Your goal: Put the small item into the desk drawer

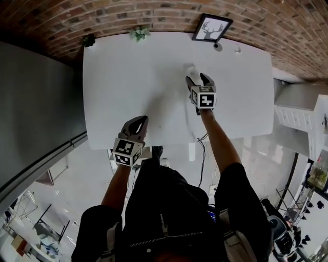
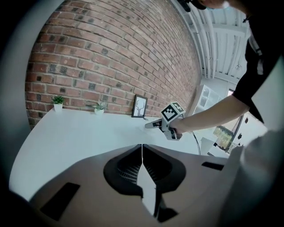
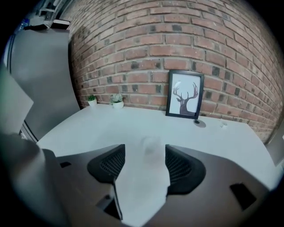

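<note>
Nearest, at the near edge of the white desk (image 1: 118, 77), the left gripper (image 1: 140, 119) had its jaws pressed together, with nothing between them. At 2 o'clock from it, over the desk top, the right gripper (image 1: 199, 77) had its jaws spread wide. The small item (image 3: 151, 144), pale and blurred, lay on the desk between the jaw tips, nearer the right-hand jaw. Neither contact with that jaw nor the item's long axis or heading could be made out. Farther off, at 1 o'clock, a framed deer picture (image 1: 212, 28) stood against the brick wall (image 1: 154, 13), and a potted plant (image 1: 139, 33) sat at 11 o'clock.
</note>
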A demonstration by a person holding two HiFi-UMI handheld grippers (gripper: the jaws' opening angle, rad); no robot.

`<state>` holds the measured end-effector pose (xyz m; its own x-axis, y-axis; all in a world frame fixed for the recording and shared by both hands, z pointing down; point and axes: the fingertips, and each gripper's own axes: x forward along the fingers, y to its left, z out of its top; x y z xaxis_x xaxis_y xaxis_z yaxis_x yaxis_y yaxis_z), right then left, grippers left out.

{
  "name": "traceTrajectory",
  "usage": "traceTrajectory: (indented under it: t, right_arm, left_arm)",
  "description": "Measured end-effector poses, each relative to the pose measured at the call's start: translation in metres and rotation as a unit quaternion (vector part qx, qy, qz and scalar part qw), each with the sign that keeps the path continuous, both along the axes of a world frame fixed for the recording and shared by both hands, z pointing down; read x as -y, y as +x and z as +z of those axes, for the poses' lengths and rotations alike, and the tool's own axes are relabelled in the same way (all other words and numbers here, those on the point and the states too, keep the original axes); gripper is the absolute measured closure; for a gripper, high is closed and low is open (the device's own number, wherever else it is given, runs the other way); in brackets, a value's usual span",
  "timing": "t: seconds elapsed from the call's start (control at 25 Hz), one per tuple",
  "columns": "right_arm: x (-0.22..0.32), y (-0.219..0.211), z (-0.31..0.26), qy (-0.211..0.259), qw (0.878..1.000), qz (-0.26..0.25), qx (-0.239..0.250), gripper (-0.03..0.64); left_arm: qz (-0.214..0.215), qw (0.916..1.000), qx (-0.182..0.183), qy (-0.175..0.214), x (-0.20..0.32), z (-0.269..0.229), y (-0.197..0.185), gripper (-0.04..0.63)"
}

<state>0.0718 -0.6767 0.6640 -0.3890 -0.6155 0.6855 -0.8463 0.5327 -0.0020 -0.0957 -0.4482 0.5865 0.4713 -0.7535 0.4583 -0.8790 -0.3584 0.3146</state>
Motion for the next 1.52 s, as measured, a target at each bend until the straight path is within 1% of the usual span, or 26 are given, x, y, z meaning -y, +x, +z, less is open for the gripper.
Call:
traceTrajectory:
  t: [0.12,0.16,0.24,0.32,0.4,0.48,0.6,0.92,1.04,1.16,1.32,1.52]
  right_arm:
    - [0.01,0.004,0.018,-0.021,1.0,0.004,-0.018,0.348]
    - [0.012,0.006,0.023,-0.026,0.999,0.004,-0.026,0.358]
    - [0.018,0.011,0.033,-0.027,0.999,0.0,-0.043,0.401]
    - [0.021,0.013,0.04,-0.033,0.998,-0.003,-0.052,0.403]
    - [0.022,0.014,0.045,-0.039,0.998,-0.003,-0.052,0.41]
    - [0.023,0.014,0.046,-0.042,0.998,-0.002,-0.049,0.443]
    - [0.024,0.011,0.043,-0.045,0.998,0.004,-0.034,0.449]
    - [-0.002,0.012,0.016,-0.017,1.0,-0.002,-0.001,0.453]
    - [-0.017,0.012,-0.004,-0.004,1.0,-0.011,0.011,0.453]
    - [-0.033,0.016,-0.028,0.019,0.999,-0.014,0.024,0.453]
    - [-0.064,0.025,-0.06,0.044,0.998,-0.014,0.045,0.454]
    - [-0.117,0.035,-0.104,0.08,0.994,-0.019,0.072,0.454]
  left_arm:
    - [-0.001,1.0,-0.004,-0.002,-0.001,0.003,0.001,0.574]
    - [-0.002,1.0,-0.005,-0.004,-0.002,0.005,0.001,0.574]
    - [-0.006,0.9999,-0.007,-0.005,-0.003,0.009,0.0,0.574]
    - [-0.011,0.9999,-0.006,-0.005,-0.002,0.007,-0.003,0.574]
    - [-0.014,0.9999,-0.006,-0.005,-0.002,0.006,-0.005,0.574]
    - [-0.017,0.9998,-0.006,-0.006,-0.002,0.007,-0.007,0.574]
    - [-0.021,0.9998,-0.004,-0.005,-0.003,0.007,-0.009,0.574]
    - [-0.03,0.9995,-0.002,0.007,-0.017,-0.002,-0.01,0.574]
    - [-0.034,0.9993,0.0,0.016,-0.024,-0.01,-0.01,0.574]
    - [-0.038,0.9989,0.001,0.028,-0.033,-0.02,-0.009,0.574]
    - [-0.041,0.9981,0.003,0.045,-0.048,-0.035,-0.001,0.574]
    - [-0.035,0.9964,0.014,0.076,-0.069,-0.063,0.013,0.574]
